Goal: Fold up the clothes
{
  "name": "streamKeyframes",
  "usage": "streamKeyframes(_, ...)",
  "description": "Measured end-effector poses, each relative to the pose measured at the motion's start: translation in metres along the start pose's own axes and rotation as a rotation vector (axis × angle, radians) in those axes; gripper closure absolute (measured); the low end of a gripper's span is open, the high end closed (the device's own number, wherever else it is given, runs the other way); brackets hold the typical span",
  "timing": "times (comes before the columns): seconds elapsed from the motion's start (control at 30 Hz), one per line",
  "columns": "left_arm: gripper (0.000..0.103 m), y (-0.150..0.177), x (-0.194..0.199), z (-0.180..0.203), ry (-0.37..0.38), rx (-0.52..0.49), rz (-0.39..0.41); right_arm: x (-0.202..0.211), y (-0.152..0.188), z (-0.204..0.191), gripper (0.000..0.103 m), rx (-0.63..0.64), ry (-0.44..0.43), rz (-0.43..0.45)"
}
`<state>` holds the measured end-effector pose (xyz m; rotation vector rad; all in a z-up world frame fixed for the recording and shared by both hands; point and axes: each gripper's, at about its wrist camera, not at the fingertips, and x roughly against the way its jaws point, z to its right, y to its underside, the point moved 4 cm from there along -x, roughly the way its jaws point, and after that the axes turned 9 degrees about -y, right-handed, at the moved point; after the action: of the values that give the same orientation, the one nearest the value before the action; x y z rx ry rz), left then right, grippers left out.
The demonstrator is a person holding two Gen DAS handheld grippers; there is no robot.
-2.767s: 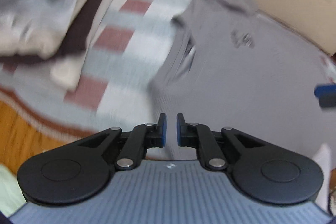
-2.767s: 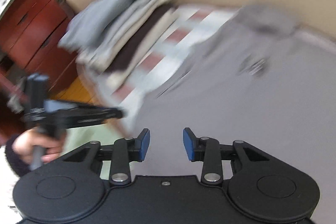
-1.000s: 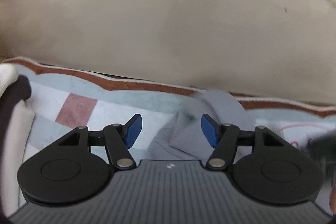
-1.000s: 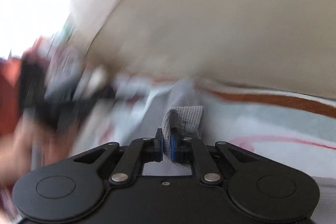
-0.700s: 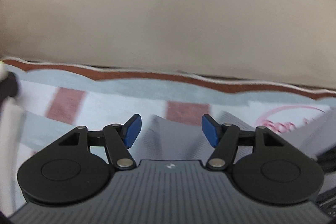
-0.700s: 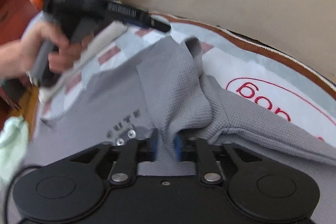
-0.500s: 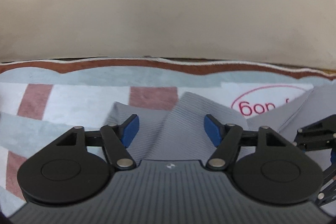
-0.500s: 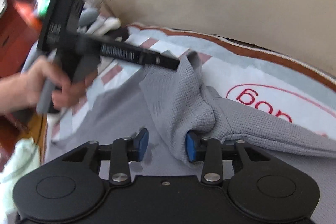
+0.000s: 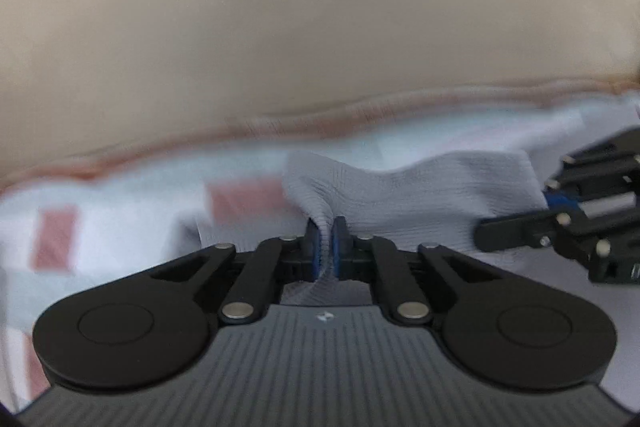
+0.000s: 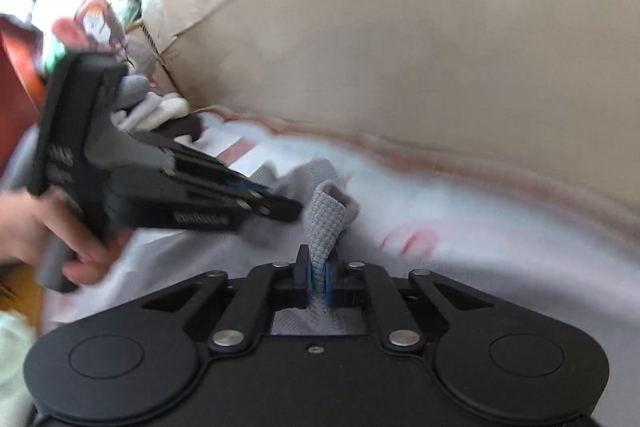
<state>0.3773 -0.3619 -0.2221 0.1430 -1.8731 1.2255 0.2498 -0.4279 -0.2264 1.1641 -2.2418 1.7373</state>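
Pinching the grey garment [image 9: 404, 195] in both grippers, I have the fabric where I want it for a fold: my left gripper [image 9: 324, 241] has its fingers pressed together on a ridge of the cloth, and my right gripper [image 10: 318, 277] has its fingers clamped on a waffle-knit strip that stands up at 12 o'clock from them. The garment lies on the checked blanket [image 9: 120, 227] of pale blue and dusty red, with the beige wall [image 9: 320, 27] running behind it from 9 to 3 o'clock. In the left view my right gripper shows at 3 o'clock, just beside the same stretch of cloth; in the right view my left gripper and hand [image 10: 48, 239] sit at 9 o'clock. To do this well, I judge I should lift both grips evenly, keep the edge between them taut, and carry it over without dragging the blanket. The risk is one pinch holding only a thin layer and slipping.
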Motion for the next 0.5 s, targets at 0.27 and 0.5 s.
streamKeyframes(0.27,0.018,-0.069,0.008,-0.019,-0.274,0.06,0.141,-0.013,-0.069,0.013,0.066,0.278,0.37,0.074)
streamKeyframes(0.5,0.018,-0.016,0.009,-0.006,-0.122,0.017,0.046,0.058,-0.04,0.043,0.046,0.12,0.431,0.001)
